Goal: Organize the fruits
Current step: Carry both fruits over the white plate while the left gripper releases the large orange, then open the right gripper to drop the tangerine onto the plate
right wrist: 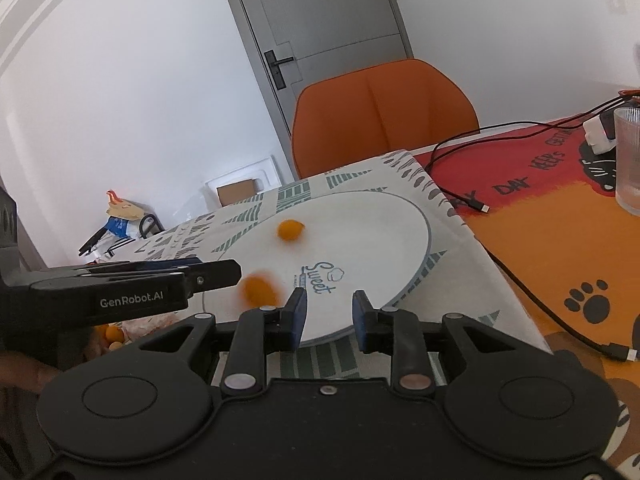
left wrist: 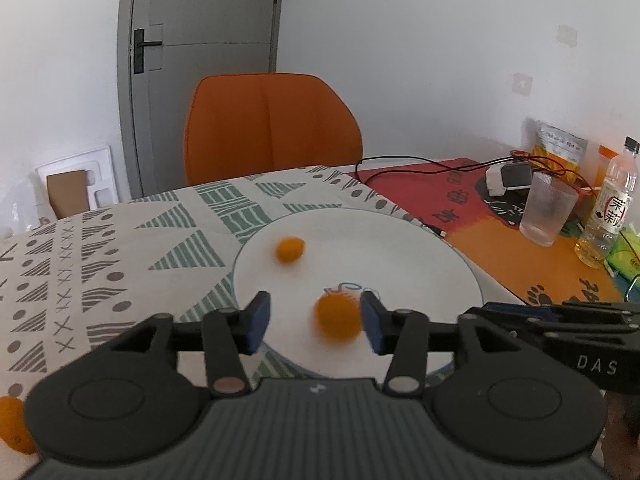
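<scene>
A white plate with "Sweet" lettering lies on the patterned tablecloth; it also shows in the right wrist view. Two small orange fruits are on it, both blurred: one near the far side, one near the front. My left gripper is open over the plate's near rim, the front fruit between its pads, close to the right pad. My right gripper is open and empty over the plate's near edge. Another orange fruit lies at the bottom left.
An orange chair stands behind the table. On the red and orange mat to the right are a glass, a bottle, a snack bag and black cables. More small fruits lie at lower left.
</scene>
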The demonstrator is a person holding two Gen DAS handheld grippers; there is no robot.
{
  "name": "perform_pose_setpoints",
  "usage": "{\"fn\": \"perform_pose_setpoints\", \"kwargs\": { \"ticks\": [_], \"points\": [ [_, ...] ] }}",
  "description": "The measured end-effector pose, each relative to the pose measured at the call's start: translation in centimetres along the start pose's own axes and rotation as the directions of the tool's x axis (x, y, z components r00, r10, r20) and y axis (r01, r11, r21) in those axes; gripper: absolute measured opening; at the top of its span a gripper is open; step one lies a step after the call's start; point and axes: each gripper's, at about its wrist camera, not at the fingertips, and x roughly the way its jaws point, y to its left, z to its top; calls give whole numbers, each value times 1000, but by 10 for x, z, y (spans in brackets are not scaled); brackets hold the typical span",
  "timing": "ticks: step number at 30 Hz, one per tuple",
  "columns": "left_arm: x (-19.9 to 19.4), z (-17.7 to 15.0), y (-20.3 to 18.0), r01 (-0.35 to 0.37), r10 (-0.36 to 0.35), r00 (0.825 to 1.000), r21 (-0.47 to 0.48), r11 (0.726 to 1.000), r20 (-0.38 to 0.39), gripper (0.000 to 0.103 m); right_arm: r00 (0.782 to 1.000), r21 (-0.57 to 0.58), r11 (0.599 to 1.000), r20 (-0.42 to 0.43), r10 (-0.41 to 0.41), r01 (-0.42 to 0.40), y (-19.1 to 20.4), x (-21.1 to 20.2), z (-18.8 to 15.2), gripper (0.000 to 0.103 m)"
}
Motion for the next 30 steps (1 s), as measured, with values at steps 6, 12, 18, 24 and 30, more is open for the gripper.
{"fn": "perform_pose_setpoints", "kwargs": {
  "ticks": [6, 12, 18, 24, 30],
  "points": [
    [-15, -8, 10, -41, 41, 999, 1, 999, -7, 69, 1000, 9, 1000, -6, 2, -2, 1, 0, -1, 28],
    [-39, -17, 30, -95, 96, 995, -46, 994, 15, 84, 1000, 12, 1000, -16, 2, -1, 6, -1, -5, 32],
    [-64, -24, 53, -143, 148, 988, -112, 983, 40, 91, 1000, -5, 1000, -5, 3, -3, 16, -6, -4, 48],
    [-87, -31, 71, -178, 187, 981, -148, 973, 50, 92, 1000, -20, 1000, -2, 7, -7, 28, -8, -5, 61],
    [-108, -42, 85, -199, 212, 976, -169, 965, 59, 92, 1000, -40, 999, -3, 20, -20, 43, -8, -7, 75]
  ]
}}
